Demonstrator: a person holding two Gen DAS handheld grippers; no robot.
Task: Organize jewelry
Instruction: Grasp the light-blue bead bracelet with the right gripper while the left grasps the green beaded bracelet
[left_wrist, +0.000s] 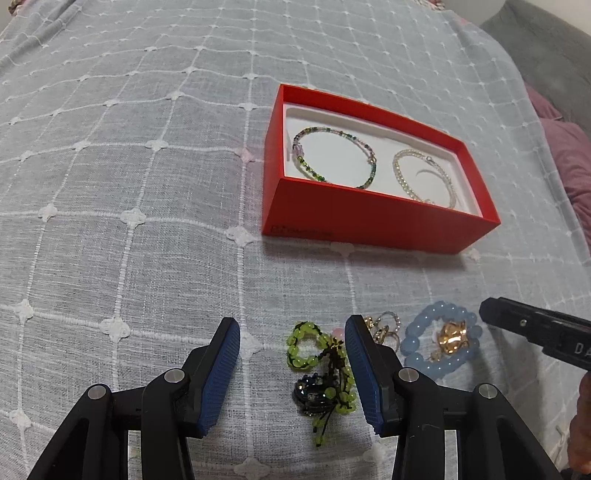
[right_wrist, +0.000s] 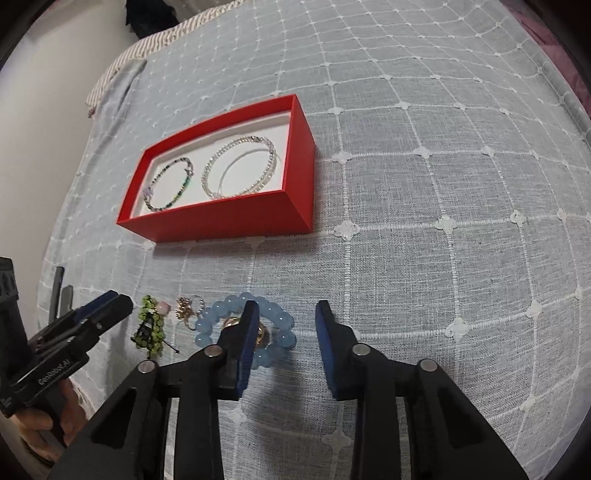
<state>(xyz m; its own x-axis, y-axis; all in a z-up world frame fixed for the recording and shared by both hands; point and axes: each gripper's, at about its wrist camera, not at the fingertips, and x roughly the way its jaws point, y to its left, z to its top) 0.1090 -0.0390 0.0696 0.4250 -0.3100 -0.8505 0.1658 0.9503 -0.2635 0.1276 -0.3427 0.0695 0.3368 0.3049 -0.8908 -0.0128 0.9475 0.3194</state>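
Observation:
An open red box with a white lining holds a green-and-purple beaded bracelet and a clear pearl-like bracelet. On the cloth lie a green beaded piece with a dark charm, small gold rings and a light blue bead bracelet around a gold piece. My left gripper is open, its fingers either side of the green piece. My right gripper is open just right of the blue bracelet.
A grey-blue cloth with a white grid covers the bed. A purple cushion lies at the right edge. The right gripper's finger reaches in beside the blue bracelet. A wall is at the left.

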